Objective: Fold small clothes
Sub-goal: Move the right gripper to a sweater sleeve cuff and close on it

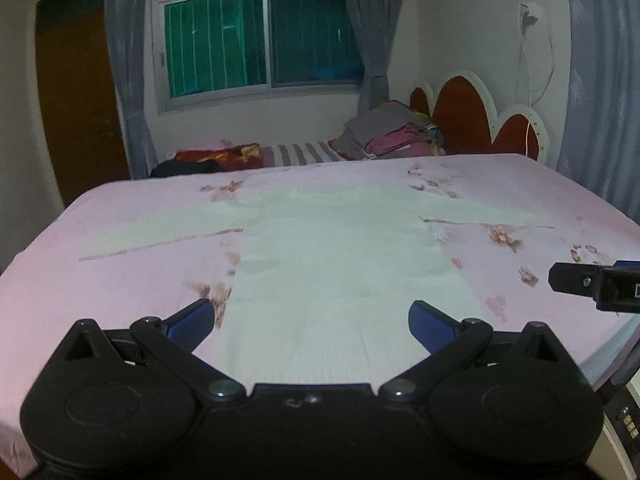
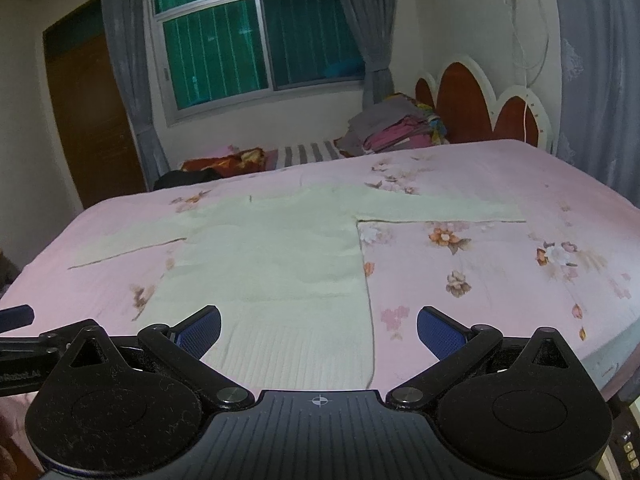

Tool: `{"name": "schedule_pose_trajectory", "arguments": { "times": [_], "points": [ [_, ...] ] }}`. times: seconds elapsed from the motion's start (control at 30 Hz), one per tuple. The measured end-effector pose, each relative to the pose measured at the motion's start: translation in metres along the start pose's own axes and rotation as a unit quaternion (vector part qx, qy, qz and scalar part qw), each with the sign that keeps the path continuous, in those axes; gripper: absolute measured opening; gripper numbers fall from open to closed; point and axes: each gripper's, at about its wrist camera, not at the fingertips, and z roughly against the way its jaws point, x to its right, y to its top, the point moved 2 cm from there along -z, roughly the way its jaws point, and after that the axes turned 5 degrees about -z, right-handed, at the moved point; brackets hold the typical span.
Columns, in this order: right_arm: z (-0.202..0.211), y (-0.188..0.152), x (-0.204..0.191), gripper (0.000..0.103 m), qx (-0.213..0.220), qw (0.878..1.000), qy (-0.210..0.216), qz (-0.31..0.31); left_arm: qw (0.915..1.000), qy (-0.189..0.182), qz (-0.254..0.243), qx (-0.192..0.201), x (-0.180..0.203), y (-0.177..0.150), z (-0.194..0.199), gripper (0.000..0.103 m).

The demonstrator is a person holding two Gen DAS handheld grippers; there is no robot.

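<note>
Bedroom with a wide bed under dim light

A pink floral sheet (image 2: 500, 184) covers the bed, backed by a red scalloped headboard (image 2: 464, 100) with white trim. Grey curtains (image 2: 120, 60) frame a barred window (image 2: 256, 36) with green glass; a brown wooden door (image 2: 92, 120) stands left, a white cable (image 2: 528, 52) hangs from a wall socket.

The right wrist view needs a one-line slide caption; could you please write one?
Open right gripper above the ribbed hem of a pale sweater spread flat, sleeves out, on a pink floral bedsheet.
</note>
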Motion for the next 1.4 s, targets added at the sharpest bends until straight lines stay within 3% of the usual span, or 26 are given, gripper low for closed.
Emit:
{"name": "schedule_pose_trajectory", "arguments": {
  "times": [0.17, 0.4, 0.6, 0.77, 1.0, 1.33, 1.4],
  "points": [
    [-0.031, 0.024, 0.001, 0.103, 0.009, 1.000, -0.014, -0.013, 0.9992, -0.040, -0.008, 0.000, -0.006, 0.024, -0.034, 0.103],
    [-0.068, 0.056, 0.001, 0.103, 0.029, 0.998, -0.044, -0.030, 0.9979, -0.063, -0.010, 0.011, -0.018, 0.050, -0.073, 0.103],
    [-0.089, 0.075, 0.014, 0.103, 0.035, 0.996, -0.075, -0.037, 0.9964, -0.079, -0.026, 0.018, -0.005, 0.061, -0.104, 0.103],
    [-0.106, 0.087, 0.040, 0.103, 0.039, 0.994, -0.090, -0.046, 0.9954, -0.095, -0.010, 0.011, 0.009, 0.070, -0.134, 0.103],
    [-0.153, 0.117, 0.108, 0.103, 0.068, 0.990, -0.095, -0.085, 0.9979, -0.063, -0.015, -0.004, 0.030, 0.092, -0.189, 0.103],
    [-0.239, 0.163, 0.263, 0.102, 0.061, 0.976, -0.137, -0.158, 0.9977, -0.022, -0.013, -0.062, 0.089, 0.128, -0.289, 0.103],
    [-0.257, 0.166, 0.293, 0.084, 0.049, 0.974, -0.144, -0.170, 0.9970, -0.016, -0.018, -0.073, 0.101, 0.129, -0.300, 0.103]
  ]
}}
